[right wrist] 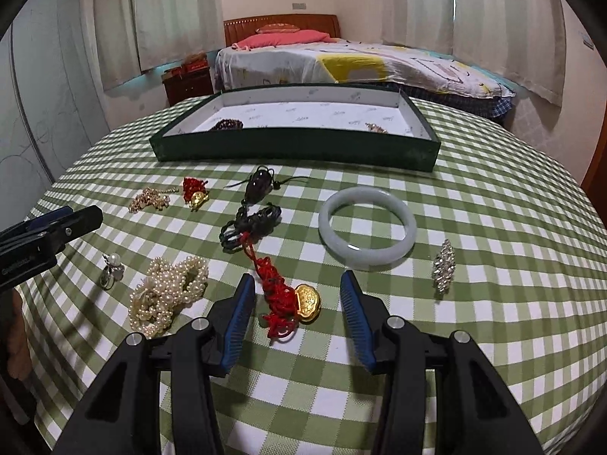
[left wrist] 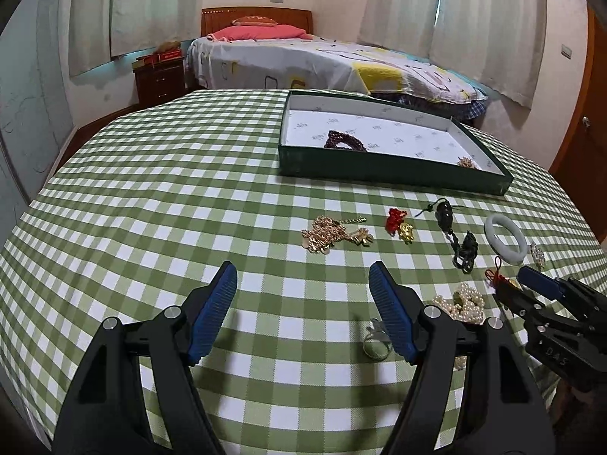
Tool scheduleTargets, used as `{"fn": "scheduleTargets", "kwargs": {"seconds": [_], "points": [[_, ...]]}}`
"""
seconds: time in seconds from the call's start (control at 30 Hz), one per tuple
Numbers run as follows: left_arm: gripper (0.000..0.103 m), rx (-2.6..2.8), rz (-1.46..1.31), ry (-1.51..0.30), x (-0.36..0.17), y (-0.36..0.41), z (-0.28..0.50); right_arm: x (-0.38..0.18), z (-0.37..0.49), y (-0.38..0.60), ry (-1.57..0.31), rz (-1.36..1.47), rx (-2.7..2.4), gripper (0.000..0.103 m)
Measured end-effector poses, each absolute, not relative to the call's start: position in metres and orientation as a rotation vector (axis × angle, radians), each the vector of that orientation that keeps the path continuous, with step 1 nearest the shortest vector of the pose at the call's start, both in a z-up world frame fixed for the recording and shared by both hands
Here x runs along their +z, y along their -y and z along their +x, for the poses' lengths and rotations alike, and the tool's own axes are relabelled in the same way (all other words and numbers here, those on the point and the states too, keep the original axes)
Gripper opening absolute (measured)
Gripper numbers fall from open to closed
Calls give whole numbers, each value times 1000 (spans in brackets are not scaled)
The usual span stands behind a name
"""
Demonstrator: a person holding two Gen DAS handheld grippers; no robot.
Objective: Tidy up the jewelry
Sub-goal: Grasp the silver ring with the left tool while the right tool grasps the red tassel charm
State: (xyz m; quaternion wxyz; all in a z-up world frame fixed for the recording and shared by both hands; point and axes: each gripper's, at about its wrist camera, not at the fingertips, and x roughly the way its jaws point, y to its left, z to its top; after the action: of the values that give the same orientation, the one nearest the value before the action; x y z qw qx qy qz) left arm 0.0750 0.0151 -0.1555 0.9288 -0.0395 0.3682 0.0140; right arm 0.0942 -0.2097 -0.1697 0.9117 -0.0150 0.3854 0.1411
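Lying lower centre between the spread jaws of the right hand-held gripper [right wrist: 294, 316], untouched, the red-corded gold charm [right wrist: 308, 298] runs cord-first toward upper left; left hand-held gripper [left wrist: 303, 303] open, empty; body lettering unreadable.

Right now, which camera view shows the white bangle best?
The right wrist view: the white bangle lies whole and large on the checked cloth, nothing covering it. The left wrist view shows it small and distorted near the right edge.
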Motion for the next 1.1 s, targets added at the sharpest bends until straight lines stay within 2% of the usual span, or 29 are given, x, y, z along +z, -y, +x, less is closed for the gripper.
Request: {"fn": "scheduleTargets", "kwargs": {"seconds": [0.1,0.27,0.47,0.57,0.83,0.93,1.1], "points": [[70,25,-76,-757,-156,-12,75,-170,93,209,-793,-50,284,44],[70,18,-78,-764,-157,-9,74,-170,88,206,-785,-68,300,26],[69,-13,-61,-768,-158,1,70,-168,82,209,-775,-65,295,22],[61,-27,-52,-777,-160,5,70,-166,81,218,-769,-47,277,22],[52,-67,-33,-817,-168,17,68,-164,78,232,-761,-10,268,22],[44,-82,-26,-832,-172,21,68,-164,77,234,-758,1,273,22],[24,-103,-2,-841,-177,26,69,-165,77,238,-756,23,278,22]]}}
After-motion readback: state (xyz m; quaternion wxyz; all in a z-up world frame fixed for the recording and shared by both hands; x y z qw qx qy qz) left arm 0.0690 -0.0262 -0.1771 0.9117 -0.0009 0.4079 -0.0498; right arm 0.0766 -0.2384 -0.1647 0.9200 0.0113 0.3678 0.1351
